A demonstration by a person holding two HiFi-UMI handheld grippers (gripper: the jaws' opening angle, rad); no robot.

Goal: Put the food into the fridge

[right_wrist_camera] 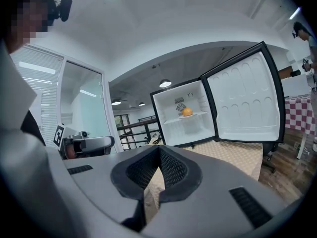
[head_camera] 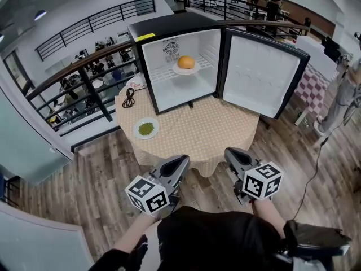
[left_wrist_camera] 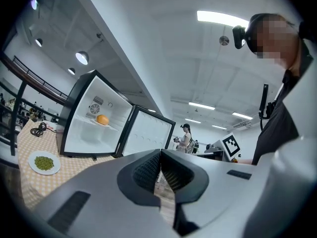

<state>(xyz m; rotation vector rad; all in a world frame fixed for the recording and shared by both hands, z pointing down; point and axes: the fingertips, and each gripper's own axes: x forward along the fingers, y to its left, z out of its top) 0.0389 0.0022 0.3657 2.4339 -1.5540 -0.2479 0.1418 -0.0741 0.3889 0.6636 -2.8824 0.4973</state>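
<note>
Table (head_camera: 208,137) space is taken mostly by the fridge (head_camera: 169,24), whose door (head_camera: 262,75) is swung wide. 1 orange food item (head_camera: 186,62) on a small dish is already set on the fridge shelf. 1 plate of green food (head_camera: 146,129) remains on the cloth, left of the fridge, so fetching it is judged the step in hand. The left gripper (head_camera: 181,161) and right gripper (head_camera: 232,154) are held short of the table edge, jaws pressed together on nothing. 1 must be opened before the rim can be taken. A black cable (head_camera: 129,97) lies beyond the plate, near the fridge, and is best avoided.
</note>
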